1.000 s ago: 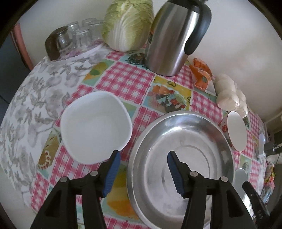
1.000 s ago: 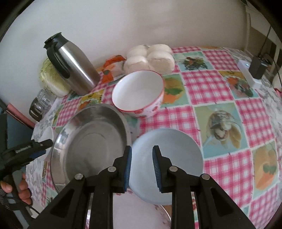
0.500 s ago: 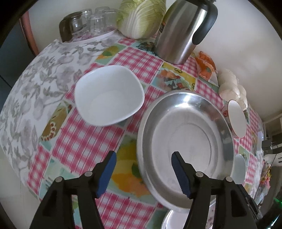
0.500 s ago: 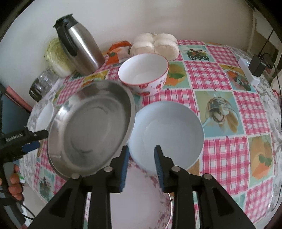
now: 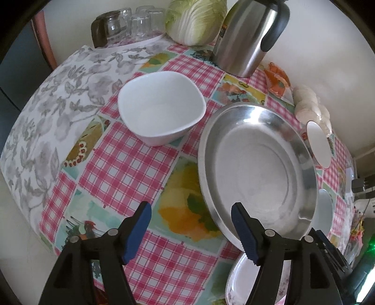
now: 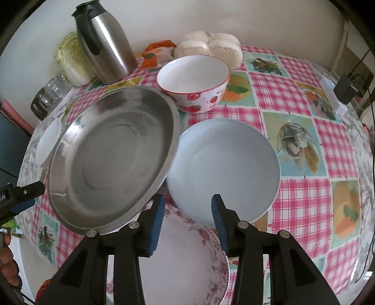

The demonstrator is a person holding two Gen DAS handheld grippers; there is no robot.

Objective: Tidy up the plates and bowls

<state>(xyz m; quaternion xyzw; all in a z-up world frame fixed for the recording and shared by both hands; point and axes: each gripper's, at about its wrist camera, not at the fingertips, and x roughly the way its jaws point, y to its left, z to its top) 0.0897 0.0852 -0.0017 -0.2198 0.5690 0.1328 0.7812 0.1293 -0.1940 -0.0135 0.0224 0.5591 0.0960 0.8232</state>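
Looking down from the left wrist view: the left claw [image 5: 191, 228] is spread and its jaws are opening, with the near rim of the steel pan [image 5: 255, 169] and bare tablecloth between the pads; neither pad presses on the pan. The pan sits on the table [image 5: 131, 164], right of the white squarish bowl [image 5: 161, 110], which stands apart from it. Behind are a steel thermos jug [image 5: 246, 35], a cabbage [image 5: 194, 21] and upturned glasses [image 5: 131, 23]. A strawberry-print bowl [image 5: 317, 145] shows at the pan's far right edge. No legible writing on the jug label.

Right wrist view: the right claw [image 6: 186, 219] is partly spread, jaws opening, pads clear of everything; between them lie the near edge of the pale blue plate [image 6: 225, 169] and the floral plate [image 6: 182, 255] below. The steel pan [image 6: 112, 157] is tilted, its right rim overlapping the blue plate's left edge. The strawberry-print bowl [image 6: 194, 82] stands behind, near bread rolls [image 6: 211, 47]. The left claw's tip appears at the left margin, with white lettering too cropped to read.
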